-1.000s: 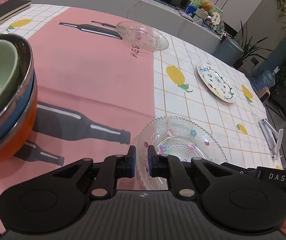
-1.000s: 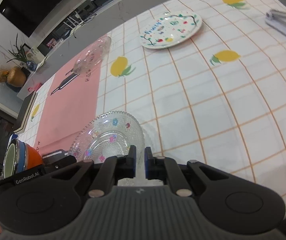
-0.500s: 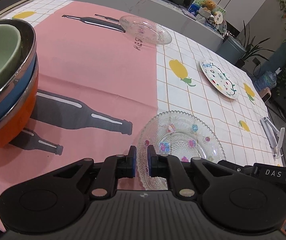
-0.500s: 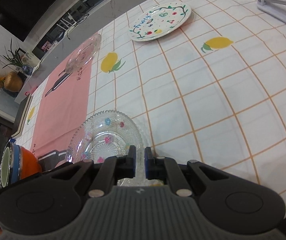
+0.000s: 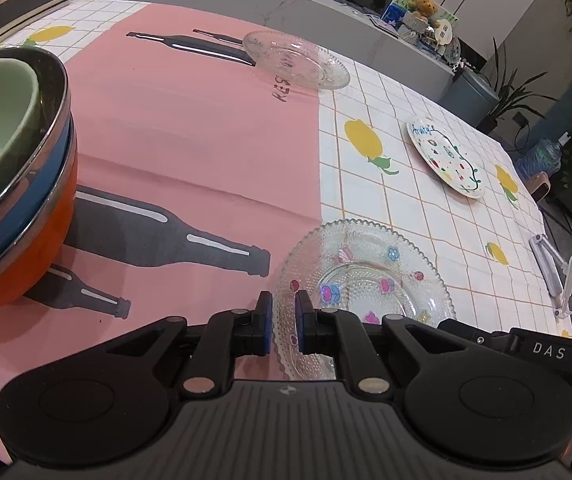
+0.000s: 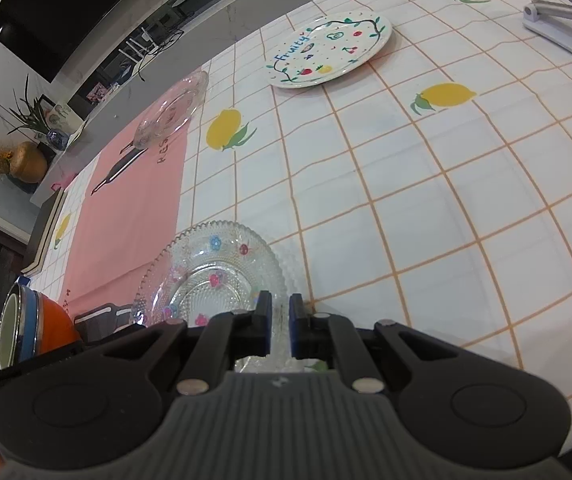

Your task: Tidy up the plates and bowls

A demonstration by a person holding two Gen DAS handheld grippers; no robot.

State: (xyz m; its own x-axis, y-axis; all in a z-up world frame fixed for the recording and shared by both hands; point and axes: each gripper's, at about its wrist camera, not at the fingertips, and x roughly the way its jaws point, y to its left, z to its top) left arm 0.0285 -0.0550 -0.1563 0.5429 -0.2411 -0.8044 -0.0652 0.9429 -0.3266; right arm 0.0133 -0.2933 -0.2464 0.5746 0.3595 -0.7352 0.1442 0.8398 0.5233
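Observation:
A flowered glass plate (image 5: 365, 284) lies near the table's front edge; it also shows in the right wrist view (image 6: 214, 276). My left gripper (image 5: 284, 322) is shut with its tips over the plate's near left rim. My right gripper (image 6: 280, 326) is shut with its tips at the plate's near right rim. Whether either grips the rim I cannot tell. A plain glass plate (image 5: 295, 60) lies far back, also in the right wrist view (image 6: 172, 110). A white fruit-painted plate (image 5: 445, 156) lies at right (image 6: 327, 50). Nested bowls (image 5: 6, 168), green inside steel, blue and orange, stand at left (image 6: 30, 328).
A pink cloth with bottle prints (image 5: 190, 136) covers the left of the table, a lemon-checked cloth (image 6: 425, 184) the right. A white folding stand (image 5: 553, 268) lies at the right edge. A dark book (image 5: 10, 12) lies at the far left corner.
Both cameras have drawn back and down a little, so the flowered plate sits closer under the fingertips. Both grippers stay shut. The plates and bowls have not moved.

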